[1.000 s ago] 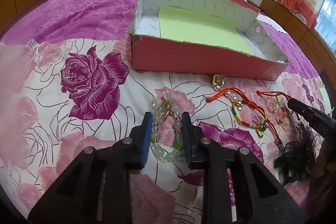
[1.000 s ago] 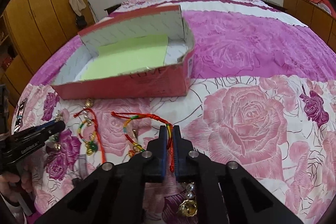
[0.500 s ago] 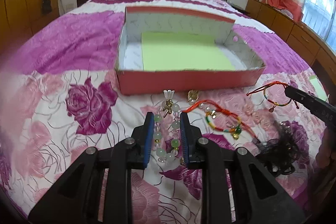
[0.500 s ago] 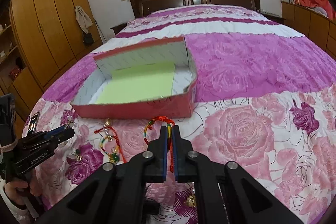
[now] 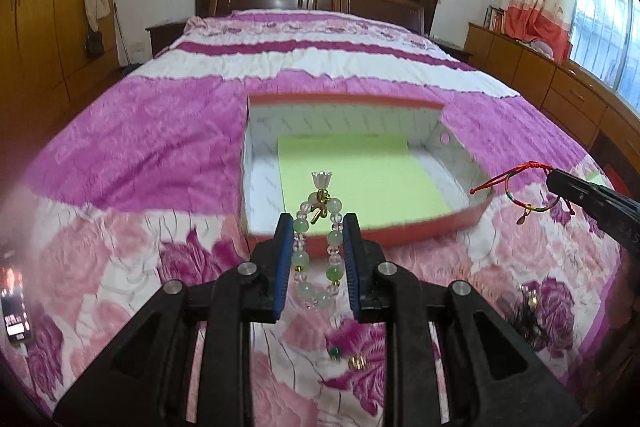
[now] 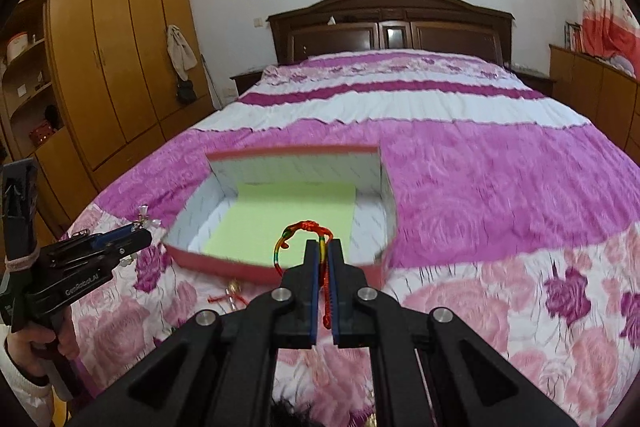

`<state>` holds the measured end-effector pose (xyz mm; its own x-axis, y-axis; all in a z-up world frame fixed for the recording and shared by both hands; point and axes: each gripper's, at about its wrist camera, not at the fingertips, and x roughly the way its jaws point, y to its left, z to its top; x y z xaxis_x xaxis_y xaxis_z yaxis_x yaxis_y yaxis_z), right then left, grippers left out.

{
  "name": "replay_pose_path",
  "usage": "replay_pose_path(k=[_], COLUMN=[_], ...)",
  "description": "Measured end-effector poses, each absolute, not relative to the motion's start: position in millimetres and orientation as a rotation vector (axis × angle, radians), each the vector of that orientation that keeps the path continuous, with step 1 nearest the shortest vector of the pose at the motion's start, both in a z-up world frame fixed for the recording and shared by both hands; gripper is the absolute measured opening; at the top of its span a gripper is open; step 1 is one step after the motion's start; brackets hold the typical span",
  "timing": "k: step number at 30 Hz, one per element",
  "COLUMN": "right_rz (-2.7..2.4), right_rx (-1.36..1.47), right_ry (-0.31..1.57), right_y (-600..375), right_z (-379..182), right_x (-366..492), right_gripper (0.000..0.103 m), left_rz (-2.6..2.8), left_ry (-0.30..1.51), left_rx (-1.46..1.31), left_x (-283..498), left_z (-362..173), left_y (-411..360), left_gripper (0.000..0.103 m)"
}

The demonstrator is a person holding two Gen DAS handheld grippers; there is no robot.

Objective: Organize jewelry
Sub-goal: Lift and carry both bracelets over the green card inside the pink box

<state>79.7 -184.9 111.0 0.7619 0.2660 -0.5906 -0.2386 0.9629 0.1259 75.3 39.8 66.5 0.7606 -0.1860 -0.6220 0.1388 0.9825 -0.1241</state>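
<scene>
Transport is the step in hand: both pieces hang clear of the floral bedspread (image 5: 132,163), near the red box (image 5: 460,223). Left gripper (image 5: 318,259) has its jaws part closed, pinching the green bead bracelet (image 5: 316,247) by both strands. Right gripper (image 6: 323,281) is clamped tight on the red cord bracelet (image 6: 304,231), whose loop sticks out past the tips. Next, I judge, each must travel farther over the near wall above the green liner (image 5: 360,179) before letting go.
</scene>
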Motion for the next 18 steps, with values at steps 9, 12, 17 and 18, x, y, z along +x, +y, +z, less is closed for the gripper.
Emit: replay_pose_path(k=[9, 12, 17, 18], right_rz=[0.288, 0.286, 0.273, 0.269], right_rx=[0.036, 0.027, 0.046, 0.047], right_ry=[0.636, 0.64, 0.674, 0.681], right_y=[-169.3, -164.3, -159.0, -157.8], right_z=[122.0, 122.1, 111.7, 108.4], right_x=[117.3, 135.9, 166.4, 172.5], right_gripper=[0.005, 0.005, 0.005, 0.005], left_rz=[-0.171, -0.176, -0.181, -0.183], left_ry=[0.629, 0.624, 0.649, 0.66], left_rx=[-0.059, -0.065, -0.07, -0.072], left_x=[109.2, 122.4, 146.3, 152.0], left_z=[87.4, 89.8, 84.2, 81.7], left_y=[42.1, 39.9, 33.0, 31.7], left_gripper=[0.016, 0.016, 0.016, 0.016])
